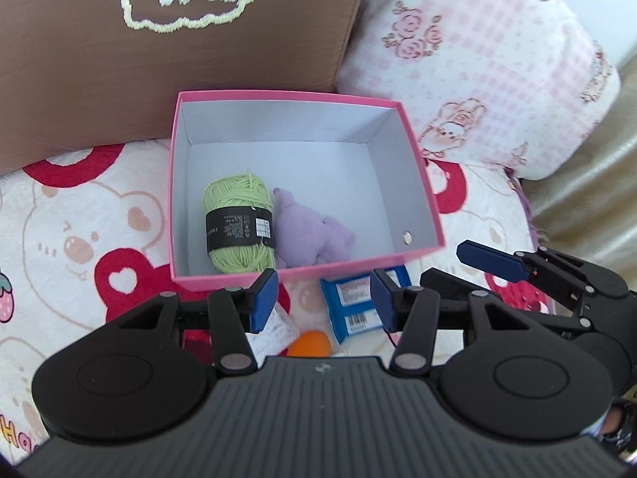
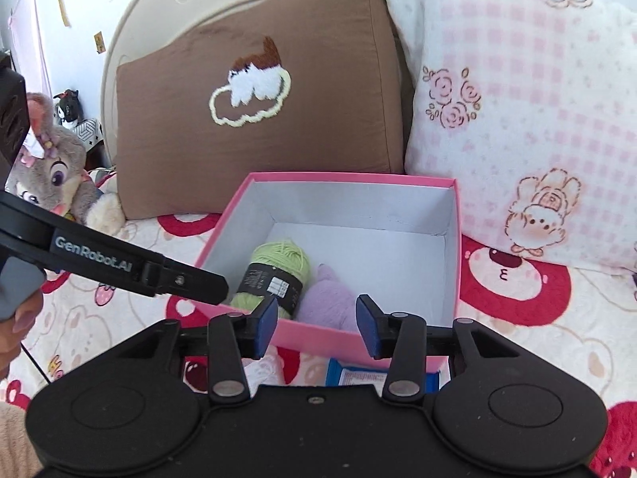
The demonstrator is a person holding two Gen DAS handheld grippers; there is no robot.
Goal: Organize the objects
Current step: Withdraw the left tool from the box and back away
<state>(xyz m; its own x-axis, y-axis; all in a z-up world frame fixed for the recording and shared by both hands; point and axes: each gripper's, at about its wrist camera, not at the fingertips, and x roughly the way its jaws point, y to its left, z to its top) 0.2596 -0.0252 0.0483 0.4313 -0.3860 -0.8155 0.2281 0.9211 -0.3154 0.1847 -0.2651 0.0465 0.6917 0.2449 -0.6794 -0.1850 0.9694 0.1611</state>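
The pink box (image 1: 418,183) sits mid-frame, already holding green yarn (image 1: 239,223) and a purple plush (image 1: 310,235). Both the left gripper (image 1: 324,298) and right gripper (image 2: 316,324) hang parted and empty, between placements. Next, I judge, comes the blue packet (image 1: 354,306) at lower centre, outside the box's near wall.

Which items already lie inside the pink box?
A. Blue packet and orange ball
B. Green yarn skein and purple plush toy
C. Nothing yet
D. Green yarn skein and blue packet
B: the green yarn skein and purple plush toy lie side by side on the pink box floor.
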